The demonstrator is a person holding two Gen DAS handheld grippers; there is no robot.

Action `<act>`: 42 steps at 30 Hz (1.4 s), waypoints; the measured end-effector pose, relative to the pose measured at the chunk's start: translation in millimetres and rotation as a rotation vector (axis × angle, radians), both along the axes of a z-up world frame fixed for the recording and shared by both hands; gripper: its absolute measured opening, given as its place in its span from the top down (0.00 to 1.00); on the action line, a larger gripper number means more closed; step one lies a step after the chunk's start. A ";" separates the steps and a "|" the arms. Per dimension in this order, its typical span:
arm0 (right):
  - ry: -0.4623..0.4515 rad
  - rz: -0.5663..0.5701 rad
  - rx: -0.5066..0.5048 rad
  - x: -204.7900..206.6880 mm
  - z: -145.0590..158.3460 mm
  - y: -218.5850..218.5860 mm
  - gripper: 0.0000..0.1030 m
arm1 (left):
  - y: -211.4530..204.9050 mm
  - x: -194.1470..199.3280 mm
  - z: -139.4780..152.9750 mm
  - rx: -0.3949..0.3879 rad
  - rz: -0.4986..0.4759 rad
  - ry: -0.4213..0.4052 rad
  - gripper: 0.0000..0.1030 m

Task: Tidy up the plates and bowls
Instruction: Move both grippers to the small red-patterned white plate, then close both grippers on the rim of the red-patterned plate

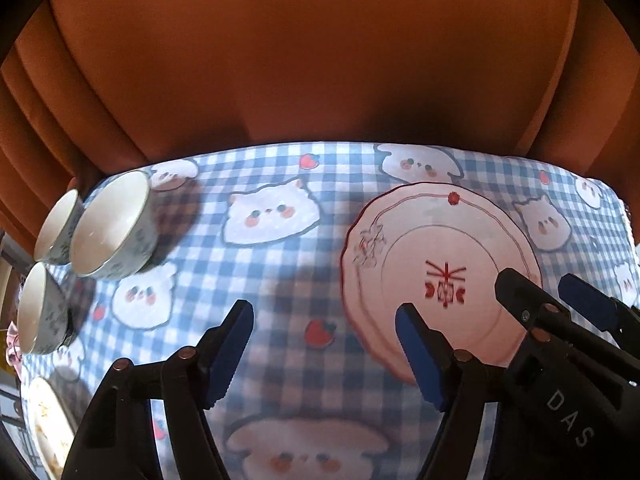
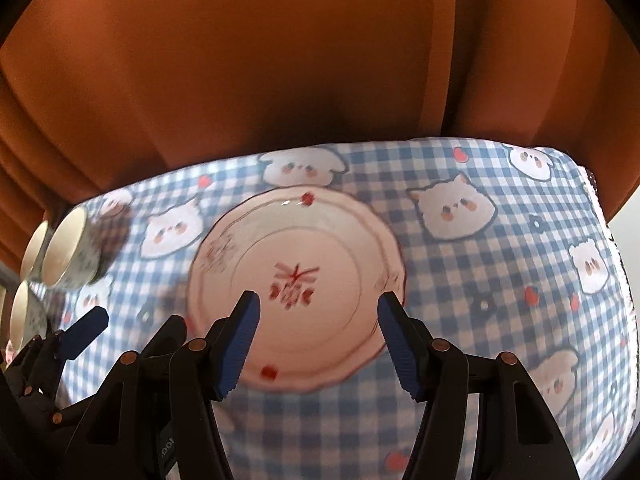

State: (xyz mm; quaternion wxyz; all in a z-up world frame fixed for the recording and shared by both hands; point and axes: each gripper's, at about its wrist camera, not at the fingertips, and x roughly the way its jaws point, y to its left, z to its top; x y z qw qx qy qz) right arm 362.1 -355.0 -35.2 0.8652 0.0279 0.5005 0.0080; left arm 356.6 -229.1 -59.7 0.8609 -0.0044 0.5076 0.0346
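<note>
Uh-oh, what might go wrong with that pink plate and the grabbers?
1. Both the right gripper and the left gripper hang open near the plate; they might bump each other.
2. The plate lies flat on the tablecloth, so its edge may slip from the pads.
3. The bowls sit close together, easy to knock.

3 bowls [image 1: 114,226], plate [image 1: 436,240], gaping tool [image 1: 325,354]

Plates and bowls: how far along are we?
Early. Done: three bowls clustered at the table's left edge, unstacked. In hand: nothing; right gripper open above the pink plate, left gripper open beside it. Left: another plate sits apart, unstacked.
</note>
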 end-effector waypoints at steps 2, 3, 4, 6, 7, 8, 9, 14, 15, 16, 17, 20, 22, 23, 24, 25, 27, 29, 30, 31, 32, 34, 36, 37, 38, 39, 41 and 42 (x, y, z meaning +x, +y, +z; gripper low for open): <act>0.009 -0.017 0.008 10.4 -5.4 -5.9 0.37 | -5.2 11.8 -7.7 -0.004 -0.005 0.012 0.27; 0.017 -0.029 0.011 16.5 -9.5 -9.9 0.37 | -7.9 17.0 -11.8 -0.011 -0.009 0.015 0.27; 0.022 -0.037 0.012 20.7 -12.4 -12.5 0.37 | -10.8 22.5 -16.8 -0.017 -0.014 0.022 0.27; 0.032 -0.054 0.002 30.2 -19.6 -18.5 0.38 | -15.4 30.7 -24.2 -0.021 -0.021 0.033 0.27; 0.038 -0.056 -0.001 33.4 -22.2 -20.2 0.38 | -18.4 35.1 -27.8 -0.020 -0.029 0.037 0.27; 0.041 -0.057 -0.001 36.3 -24.9 -21.9 0.38 | -20.7 38.6 -31.4 -0.017 -0.035 0.043 0.27; 0.046 -0.059 -0.007 39.3 -27.8 -23.8 0.38 | -22.3 42.0 -35.2 -0.017 -0.037 0.049 0.28; 0.071 -0.066 -0.012 51.3 -43.5 -31.5 0.38 | -25.7 52.5 -49.3 -0.045 -0.048 0.083 0.38; 0.083 -0.067 -0.001 53.9 -48.0 -33.0 0.39 | -25.8 53.1 -51.4 -0.057 -0.055 0.090 0.41; 0.089 -0.067 0.001 54.9 -50.8 -33.9 0.40 | -25.7 53.0 -51.7 -0.065 -0.056 0.086 0.41; 0.091 -0.066 -0.001 54.9 -52.8 -33.8 0.41 | -25.6 52.9 -51.7 -0.067 -0.057 0.089 0.41; 0.088 -0.070 -0.006 52.1 -54.0 -32.9 0.42 | -25.8 52.0 -50.6 -0.064 -0.067 0.098 0.41; 0.096 -0.067 -0.002 51.1 -53.2 -32.2 0.42 | -25.4 49.5 -49.9 -0.060 -0.070 0.104 0.41; 0.102 -0.067 0.002 50.0 -52.2 -31.0 0.42 | -23.2 47.2 -49.6 -0.062 -0.069 0.106 0.41; 0.107 -0.066 0.007 48.9 -51.5 -29.2 0.42 | -20.8 44.0 -49.5 -0.064 -0.066 0.109 0.41; 0.110 -0.064 0.011 47.1 -50.3 -27.6 0.42 | -18.0 40.4 -49.6 -0.066 -0.063 0.115 0.41; 0.116 -0.057 0.018 41.8 -47.7 -23.1 0.42 | -12.5 32.6 -49.7 -0.066 -0.060 0.125 0.41; 0.123 -0.051 0.022 34.4 -45.4 -17.4 0.42 | -9.0 23.3 -48.9 -0.059 -0.067 0.133 0.41; 0.130 -0.048 0.025 29.8 -44.5 -14.5 0.42 | -8.4 17.9 -48.6 -0.054 -0.073 0.137 0.41; 0.136 -0.049 0.028 25.5 -43.9 -12.3 0.42 | -7.5 12.0 -48.9 -0.049 -0.078 0.142 0.41; 0.143 -0.050 0.031 20.1 -44.0 -11.1 0.42 | -6.2 6.7 -48.5 -0.044 -0.080 0.156 0.41; 0.153 -0.046 0.032 7.3 -43.0 -7.8 0.42 | -1.5 -5.5 -47.3 -0.049 -0.079 0.166 0.41; 0.162 -0.042 0.033 -5.4 -41.6 -4.5 0.42 | 2.0 -17.3 -45.9 -0.050 -0.077 0.173 0.41; 0.165 -0.041 0.033 -10.8 -41.2 -2.8 0.42 | 3.9 -23.6 -45.2 -0.049 -0.077 0.177 0.41; 0.168 -0.040 0.034 -16.5 -40.8 -1.3 0.42 | 6.0 -29.1 -44.7 -0.048 -0.077 0.181 0.41; 0.172 -0.038 0.035 -23.6 -40.3 0.8 0.42 | 8.0 -36.1 -43.5 -0.047 -0.076 0.184 0.41; 0.180 -0.038 0.038 -36.2 -39.5 4.0 0.42 | 12.1 -49.0 -42.3 -0.048 -0.077 0.192 0.41; 0.184 -0.037 0.038 -42.9 -39.1 5.8 0.42 | 14.0 -55.4 -41.9 -0.048 -0.077 0.197 0.41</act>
